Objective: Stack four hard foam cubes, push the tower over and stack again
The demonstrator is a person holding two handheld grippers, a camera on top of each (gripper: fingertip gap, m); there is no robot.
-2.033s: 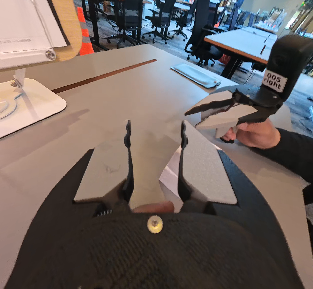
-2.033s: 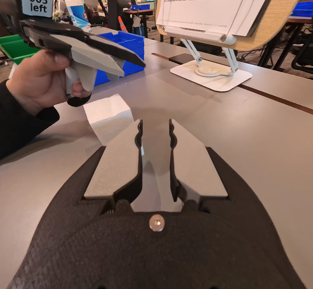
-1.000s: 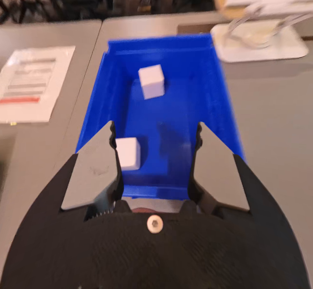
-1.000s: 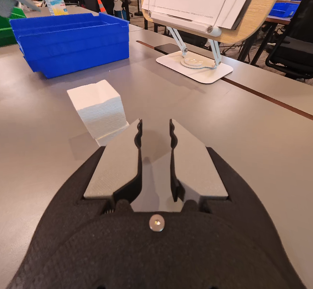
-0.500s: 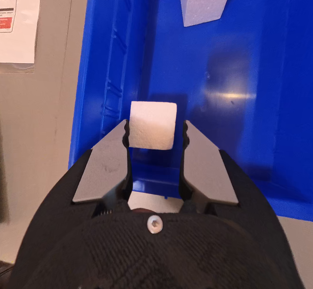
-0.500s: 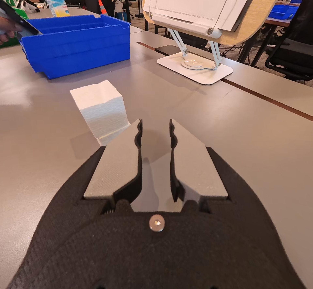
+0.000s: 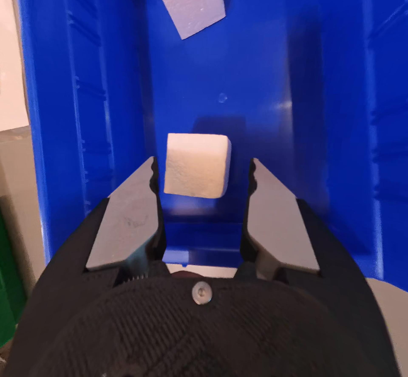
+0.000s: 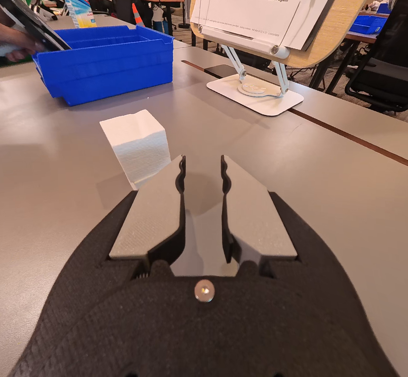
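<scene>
Left gripper point(image 7: 203, 167) widened since half-second back; near cube point(image 7: 196, 165) sat between spread fingers, ungripped, on blue bin point(image 7: 331, 123) floor. Second cube point(image 7: 192, 0) farther in. Two-cube stack point(image 8: 136, 143) on table point(image 8: 287, 156) beside empty, parted right gripper point(image 8: 203, 165).

White foam cubes point(image 7: 196, 165), blue bin point(image 7: 331, 123), grey table point(image 8: 287, 167), grey-and-black claw point(image 8: 203, 163).

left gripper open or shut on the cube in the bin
Open: the left gripper straddles the foam cube with blue bin showing in both gaps.
</scene>
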